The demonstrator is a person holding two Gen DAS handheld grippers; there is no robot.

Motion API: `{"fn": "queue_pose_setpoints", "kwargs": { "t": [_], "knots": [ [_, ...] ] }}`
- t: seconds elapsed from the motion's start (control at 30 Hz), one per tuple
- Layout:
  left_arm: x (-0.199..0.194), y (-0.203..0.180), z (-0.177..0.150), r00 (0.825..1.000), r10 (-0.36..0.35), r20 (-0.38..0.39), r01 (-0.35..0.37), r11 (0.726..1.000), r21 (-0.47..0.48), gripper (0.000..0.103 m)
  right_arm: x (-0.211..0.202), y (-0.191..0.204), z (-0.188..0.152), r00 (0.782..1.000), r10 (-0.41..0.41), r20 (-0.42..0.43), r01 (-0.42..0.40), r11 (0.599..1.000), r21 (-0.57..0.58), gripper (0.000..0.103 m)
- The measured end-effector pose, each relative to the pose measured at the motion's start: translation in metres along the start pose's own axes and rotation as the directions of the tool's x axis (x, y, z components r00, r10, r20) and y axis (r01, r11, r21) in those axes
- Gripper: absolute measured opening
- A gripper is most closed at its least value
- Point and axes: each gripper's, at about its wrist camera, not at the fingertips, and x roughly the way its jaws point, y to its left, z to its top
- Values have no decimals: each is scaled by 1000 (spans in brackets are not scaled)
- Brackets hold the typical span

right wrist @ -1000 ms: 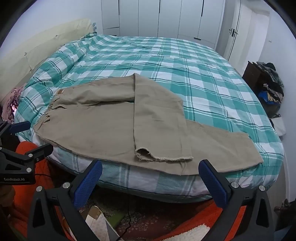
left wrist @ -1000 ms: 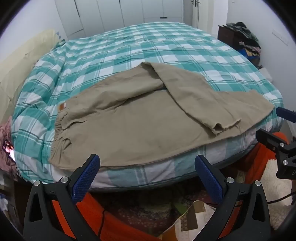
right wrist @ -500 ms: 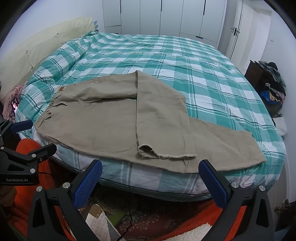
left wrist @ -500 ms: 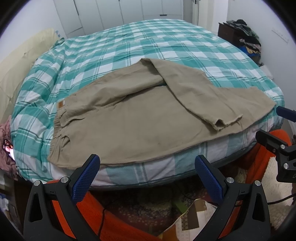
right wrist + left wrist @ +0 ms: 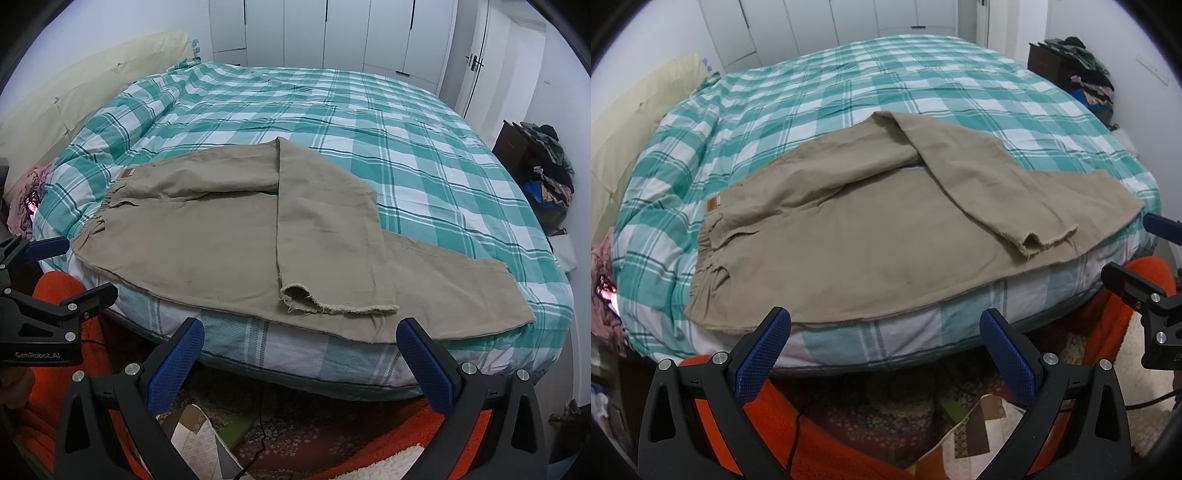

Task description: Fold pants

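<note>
Tan, soft cloth pants (image 5: 871,236) lie flat at the near edge of the bed (image 5: 369,122), waistband on the left and one leg bent across the other so its frayed hem points near; they have not moved in the last second, but both cameras have lifted a bit, so I think folding is only starting. Both the left gripper (image 5: 882,354) and the right gripper (image 5: 303,365) hang just off the bed with jaws wide apart and nothing in them. Under the pants is a puffy green and white check cover.
</note>
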Motion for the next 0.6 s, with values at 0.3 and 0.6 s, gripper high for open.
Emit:
{"fn": "queue_pose_setpoints", "kwargs": {
  "t": [0.3,0.6],
  "knots": [
    [3,0,-2,1000,4,-7,-4,1000,-1,102,0,1,-1,1000,11,3,-11,1000,-7,103],
    [11,15,-4,999,17,-37,-19,999,-45,102,29,-48,-11,998,-3,64,2,1000,17,103]
  ]
}}
